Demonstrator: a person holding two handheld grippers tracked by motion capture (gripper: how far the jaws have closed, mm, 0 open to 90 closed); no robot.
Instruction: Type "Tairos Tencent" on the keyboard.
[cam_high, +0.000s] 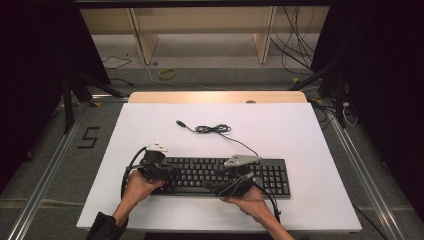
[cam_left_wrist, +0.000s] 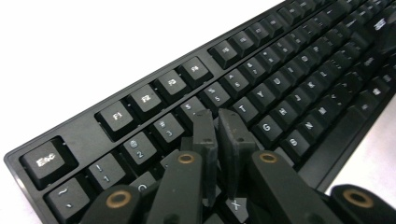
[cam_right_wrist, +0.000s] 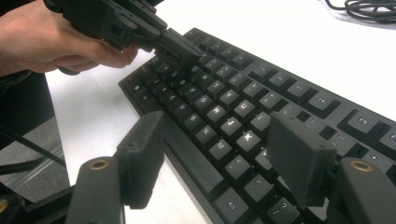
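Note:
A black keyboard lies along the near part of the white table top. My left gripper is over the keyboard's left end. In the left gripper view it is shut with nothing between the jaws, and its tips are down at the keys near the R and D rows. My right gripper hovers over the keyboard's middle, pointing left. It stands open above the keyboard around J and K, empty. The left gripper and the hand holding it lie farther off.
The keyboard's black cable lies in a loose bundle behind it, with its USB plug free on the table. The cable bundle is at the top right of the right gripper view. Wooden shelving and floor wires lie beyond the table.

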